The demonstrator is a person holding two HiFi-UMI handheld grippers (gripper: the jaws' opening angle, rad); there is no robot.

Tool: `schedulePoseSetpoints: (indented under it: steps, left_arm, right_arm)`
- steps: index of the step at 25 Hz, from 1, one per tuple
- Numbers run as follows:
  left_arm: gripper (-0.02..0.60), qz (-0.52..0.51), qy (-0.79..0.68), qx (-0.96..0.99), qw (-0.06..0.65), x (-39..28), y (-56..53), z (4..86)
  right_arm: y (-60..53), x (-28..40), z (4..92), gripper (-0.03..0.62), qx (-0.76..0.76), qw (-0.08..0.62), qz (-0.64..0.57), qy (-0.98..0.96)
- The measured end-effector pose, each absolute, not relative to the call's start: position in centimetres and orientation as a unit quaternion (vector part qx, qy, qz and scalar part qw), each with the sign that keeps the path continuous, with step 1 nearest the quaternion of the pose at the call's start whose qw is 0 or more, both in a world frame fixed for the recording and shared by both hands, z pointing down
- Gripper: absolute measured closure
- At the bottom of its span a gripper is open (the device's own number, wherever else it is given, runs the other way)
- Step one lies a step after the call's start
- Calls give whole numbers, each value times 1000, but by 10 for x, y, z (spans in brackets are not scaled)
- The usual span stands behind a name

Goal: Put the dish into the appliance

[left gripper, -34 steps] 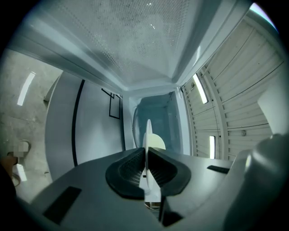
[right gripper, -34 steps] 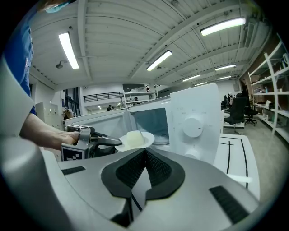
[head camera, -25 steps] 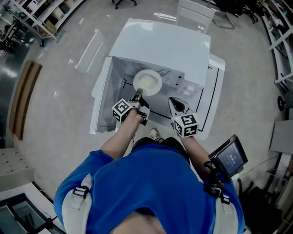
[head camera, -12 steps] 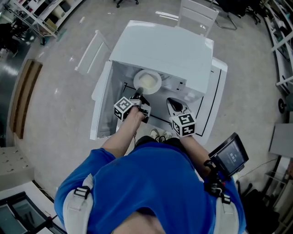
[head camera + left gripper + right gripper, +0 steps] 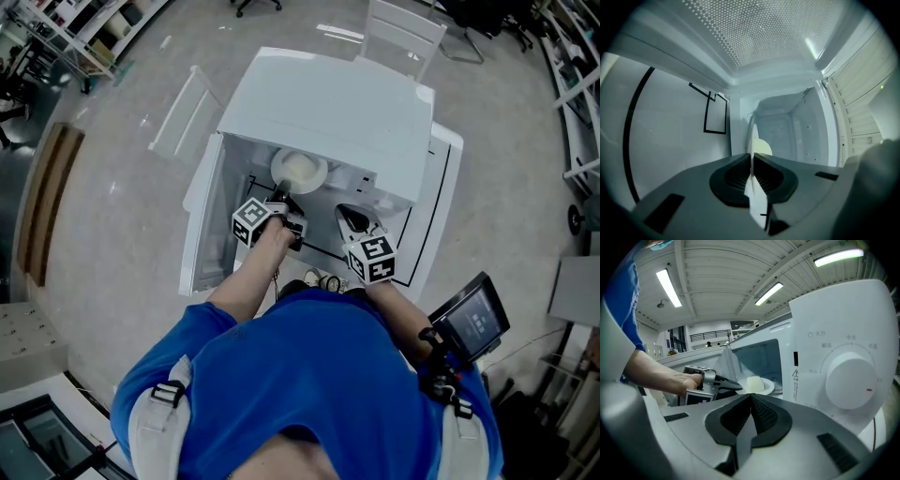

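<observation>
Microwave [image 5: 328, 103]: white, door open.
Dish [image 5: 320, 171]: white plate at the cavity mouth, carrying a pale block [image 5: 300, 169]. Probably rigid, breakable and slick-glazed, so best gripped at the rim.
Left gripper [image 5: 281, 199]: pinching the dish rim.
Right gripper [image 5: 351, 218]: jaws pressed together, empty, outside.

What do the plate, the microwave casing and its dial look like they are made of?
Plate: likely glazed ceramic or melamine; white, thin rim, soft sheen.
Microwave casing: white painted metal or plastic; smooth, even, faintly glossy surface.
Dial: probably white matte plastic; rounded moulded shape, no shine.
</observation>
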State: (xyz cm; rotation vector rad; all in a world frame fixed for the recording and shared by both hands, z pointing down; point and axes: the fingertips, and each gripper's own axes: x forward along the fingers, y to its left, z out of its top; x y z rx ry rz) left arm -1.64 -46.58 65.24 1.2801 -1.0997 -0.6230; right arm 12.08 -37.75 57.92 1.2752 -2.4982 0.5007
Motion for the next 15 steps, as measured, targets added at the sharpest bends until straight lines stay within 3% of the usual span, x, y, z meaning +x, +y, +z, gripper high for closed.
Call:
schedulePoseSetpoints:
  steps: [15]
  left_arm:
    - [565, -264, -491, 556, 616, -20, -479, 656]
  right_arm:
    - [-373, 109, 578, 592, 429, 152, 173, -874]
